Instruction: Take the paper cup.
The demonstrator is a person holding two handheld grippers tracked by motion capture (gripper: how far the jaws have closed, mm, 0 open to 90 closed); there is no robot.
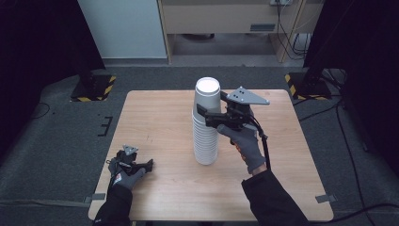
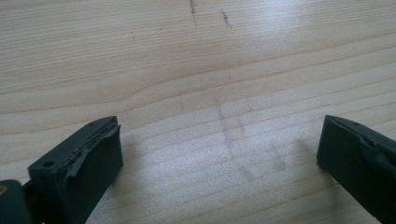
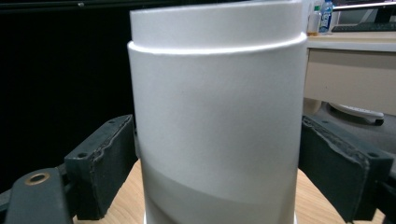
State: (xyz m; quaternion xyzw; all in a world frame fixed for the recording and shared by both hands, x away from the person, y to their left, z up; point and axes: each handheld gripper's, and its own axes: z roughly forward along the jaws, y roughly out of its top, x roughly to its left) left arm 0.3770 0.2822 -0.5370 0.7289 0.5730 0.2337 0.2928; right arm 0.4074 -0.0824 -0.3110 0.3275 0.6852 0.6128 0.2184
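The right tool (image 1: 203, 113) has its jaws set on either side of the top cup (image 3: 215, 121) of a tall stack of white cups (image 1: 206, 141) mid-table (image 1: 155, 117), seemingly touching it, while the left tool (image 1: 149, 165) rests spread wide at the table's near left.

Lab recording space, black curtains (image 1: 28, 47), hazard-taped stand bases (image 1: 94, 88), trailing cables (image 1: 348, 141), grey carpet (image 1: 56, 141)
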